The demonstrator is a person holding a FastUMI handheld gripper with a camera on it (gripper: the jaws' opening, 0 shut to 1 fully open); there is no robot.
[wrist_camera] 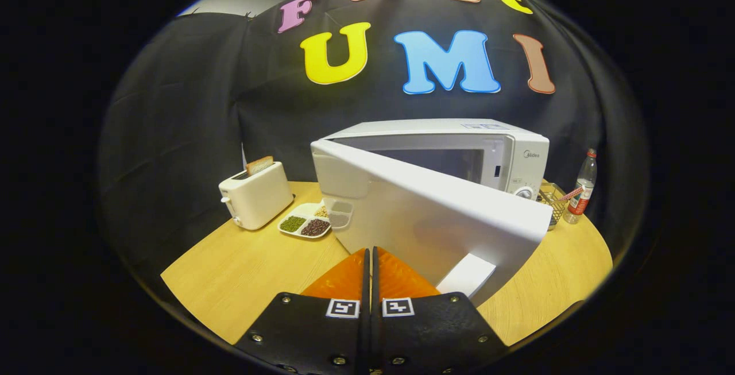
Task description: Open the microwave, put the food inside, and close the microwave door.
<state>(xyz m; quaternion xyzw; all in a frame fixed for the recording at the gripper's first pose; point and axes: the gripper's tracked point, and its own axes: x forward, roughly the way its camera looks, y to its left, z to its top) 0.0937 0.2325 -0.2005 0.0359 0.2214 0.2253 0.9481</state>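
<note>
Gripper view: we see the white boxy microwave (505, 157) on the round wooden tabletop (229, 277), its white door (425, 214) swung partly open, slanting rightward just ahead of our hand-held gripper (368, 260), whose fingers are clenched together, empty.

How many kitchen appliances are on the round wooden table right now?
2. The white microwave stands beyond the shut gripper, its door swung open toward the fingers. The small white toaster, holding a bread slice, sits left of it. The door may hide others.
</note>
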